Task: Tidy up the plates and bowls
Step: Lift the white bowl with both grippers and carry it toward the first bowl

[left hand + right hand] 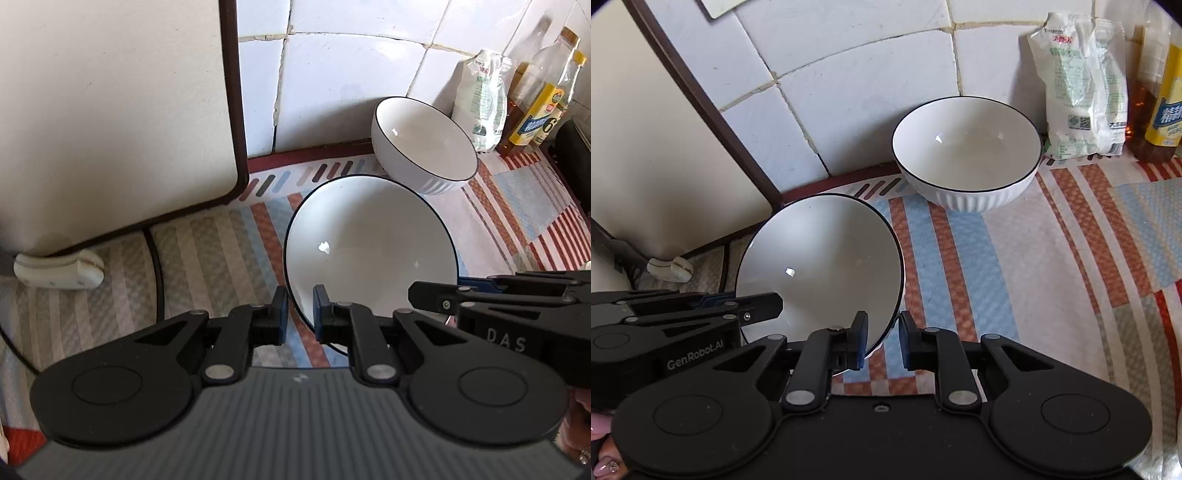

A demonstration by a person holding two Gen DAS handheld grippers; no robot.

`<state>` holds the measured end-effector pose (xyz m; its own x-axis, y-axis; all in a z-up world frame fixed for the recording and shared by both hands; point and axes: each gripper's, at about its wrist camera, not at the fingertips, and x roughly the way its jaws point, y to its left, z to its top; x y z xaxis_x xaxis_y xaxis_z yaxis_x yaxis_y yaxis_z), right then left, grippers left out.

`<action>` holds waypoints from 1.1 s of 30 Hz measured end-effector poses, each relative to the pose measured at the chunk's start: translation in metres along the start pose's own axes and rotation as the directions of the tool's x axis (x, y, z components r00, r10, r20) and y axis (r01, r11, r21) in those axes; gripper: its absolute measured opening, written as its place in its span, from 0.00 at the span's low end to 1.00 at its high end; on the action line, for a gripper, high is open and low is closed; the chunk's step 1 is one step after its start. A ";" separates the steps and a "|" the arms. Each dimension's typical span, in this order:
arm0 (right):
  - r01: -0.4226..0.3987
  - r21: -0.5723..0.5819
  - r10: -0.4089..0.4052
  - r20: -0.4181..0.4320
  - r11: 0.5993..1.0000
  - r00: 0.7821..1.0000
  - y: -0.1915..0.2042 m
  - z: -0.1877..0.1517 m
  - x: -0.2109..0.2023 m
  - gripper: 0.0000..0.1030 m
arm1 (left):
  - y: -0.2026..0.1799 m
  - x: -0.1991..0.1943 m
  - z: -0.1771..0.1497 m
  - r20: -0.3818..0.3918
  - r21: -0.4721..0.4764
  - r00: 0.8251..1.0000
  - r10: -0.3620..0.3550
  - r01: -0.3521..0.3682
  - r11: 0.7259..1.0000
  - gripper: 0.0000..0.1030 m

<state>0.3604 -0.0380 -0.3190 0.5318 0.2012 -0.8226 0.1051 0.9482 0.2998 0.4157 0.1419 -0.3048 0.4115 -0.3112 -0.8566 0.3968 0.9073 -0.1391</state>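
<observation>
A white bowl with a dark rim [369,251] is held tilted above the striped cloth; it also shows in the right wrist view [820,266]. My left gripper [300,314] is shut on its near-left rim, one finger inside and one outside. My right gripper [882,338] is shut on its opposite rim and also shows in the left wrist view [436,299]. A second white ribbed bowl [424,144] stands upright by the tiled wall, also in the right wrist view [966,155].
A cream appliance [110,110] with a brown edge stands at the left. A white packet [1078,85] and oil bottles [543,92] stand at the back right against the wall. The striped cloth [1052,277] covers the counter.
</observation>
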 end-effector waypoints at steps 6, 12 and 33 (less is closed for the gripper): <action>-0.004 -0.016 0.004 0.014 1.000 1.000 0.000 -0.005 -0.031 0.21 | -0.009 -0.026 -0.009 0.015 0.009 1.000 -0.009 0.009 1.000 0.12; 0.014 -0.023 -0.014 0.009 1.000 1.000 0.000 -0.015 -0.063 0.21 | -0.026 -0.059 -0.021 0.061 0.022 0.998 -0.021 0.020 1.000 0.12; 0.031 -0.053 -0.026 0.095 0.998 0.995 -0.032 -0.046 -0.182 0.20 | -0.112 -0.141 -0.052 0.108 0.106 0.993 -0.048 0.037 0.994 0.12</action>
<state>0.2218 -0.0936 -0.2014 0.6060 0.1526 -0.7807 0.0766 0.9657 0.2482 0.2706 0.0990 -0.1943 0.4781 -0.3834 -0.7902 0.4967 0.8600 -0.1168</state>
